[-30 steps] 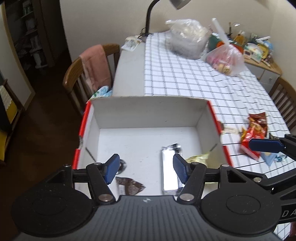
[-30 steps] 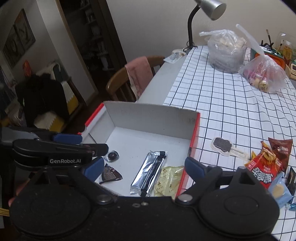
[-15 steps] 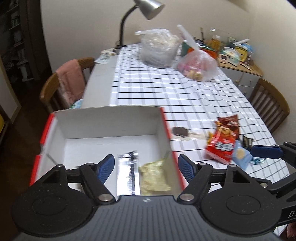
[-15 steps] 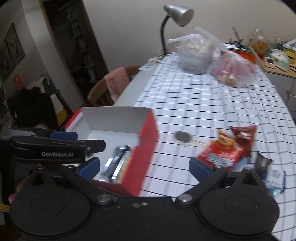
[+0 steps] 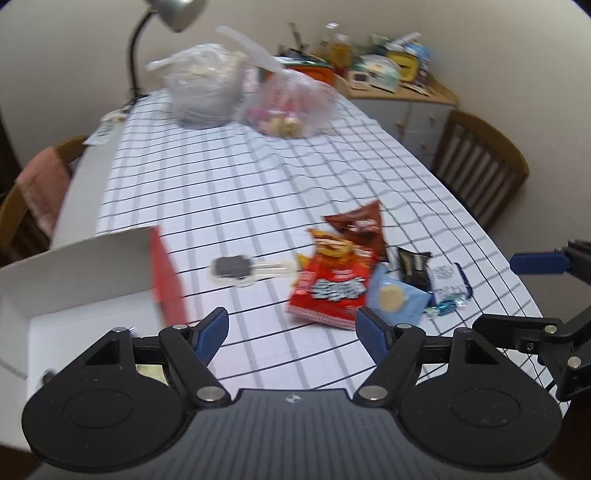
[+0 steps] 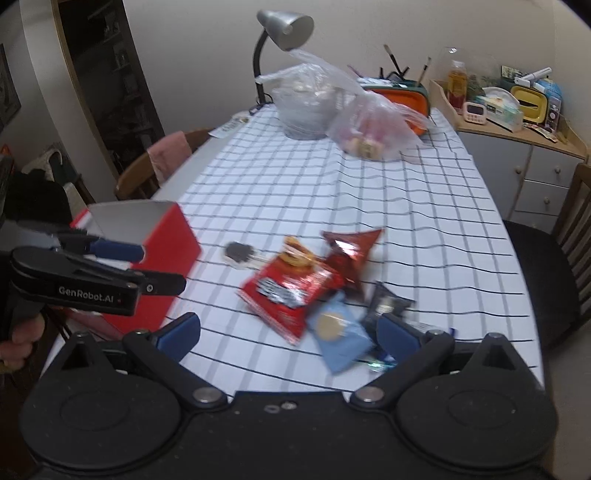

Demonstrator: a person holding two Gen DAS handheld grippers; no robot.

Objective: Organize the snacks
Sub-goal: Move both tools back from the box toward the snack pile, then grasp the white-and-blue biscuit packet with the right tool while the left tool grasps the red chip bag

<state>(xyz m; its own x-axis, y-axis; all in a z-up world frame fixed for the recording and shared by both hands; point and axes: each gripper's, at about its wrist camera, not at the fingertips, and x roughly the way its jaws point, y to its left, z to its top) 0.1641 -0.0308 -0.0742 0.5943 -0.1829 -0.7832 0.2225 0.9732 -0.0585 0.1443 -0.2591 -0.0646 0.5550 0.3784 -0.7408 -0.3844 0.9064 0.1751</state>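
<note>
Both tools spread wide & empty: left tool nr red box, right tool over snack pile.

Loose snack packets, mid-frame cluster: seven, counting the dark ice-cream bar lying apart. Box, red-sided, left: one. Clear plastic bags, upper frame: two; lamp: one; wooden chairs: two.

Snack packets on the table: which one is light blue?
The light blue packet with a round biscuit pictured on it, overlapping the red chip bag's near corner; the others are red, brown or black.
</note>
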